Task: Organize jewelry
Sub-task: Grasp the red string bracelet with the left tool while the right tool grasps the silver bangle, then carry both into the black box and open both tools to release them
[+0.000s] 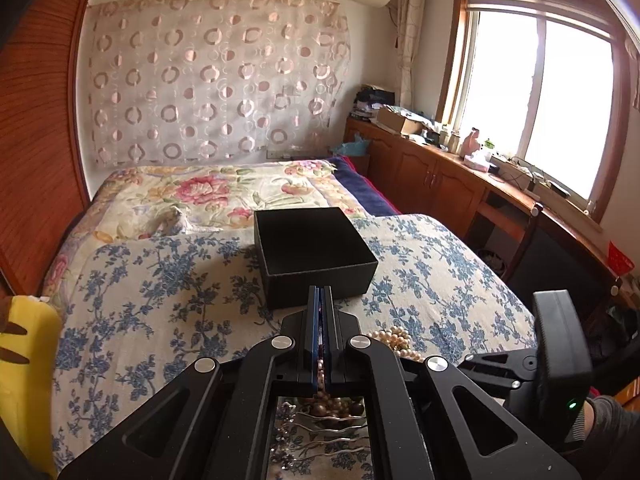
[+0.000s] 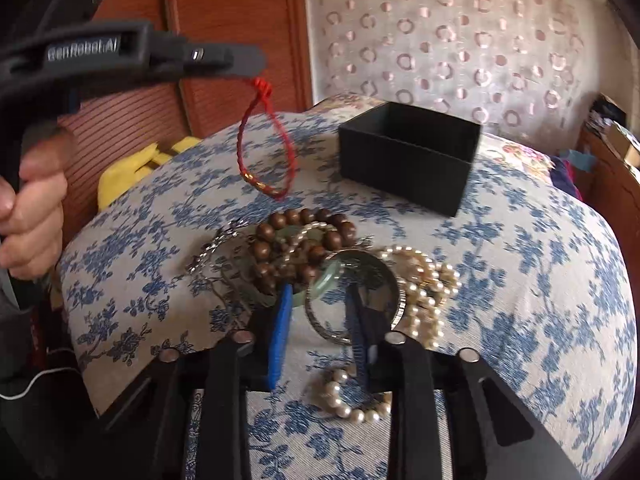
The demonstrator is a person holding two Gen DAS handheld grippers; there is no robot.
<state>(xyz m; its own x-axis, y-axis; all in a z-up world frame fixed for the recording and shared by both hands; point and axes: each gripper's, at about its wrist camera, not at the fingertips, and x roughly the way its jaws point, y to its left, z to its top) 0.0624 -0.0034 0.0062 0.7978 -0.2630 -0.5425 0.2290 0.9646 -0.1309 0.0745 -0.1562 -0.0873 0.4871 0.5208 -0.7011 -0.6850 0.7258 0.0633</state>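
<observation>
Above the bedspread (image 2: 520,300), a red cord bracelet (image 2: 264,148) is being carried, pinched in the closed left gripper (image 2: 256,65), toward the seemingly empty black box (image 2: 408,160); the right gripper (image 2: 320,304) is being held part-open astride the jade bangle (image 2: 320,284), with the piled jewelry unsorted.

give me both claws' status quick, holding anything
left claw: closed on the red braided cord bracelet, lifted off the bed.
right claw: partly closed around the pale green jade bangle; grip cannot be told.

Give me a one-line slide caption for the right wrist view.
Left tool lifts a red cord bracelet toward the black box while the right tool straddles a jade bangle in the jewelry pile.
</observation>
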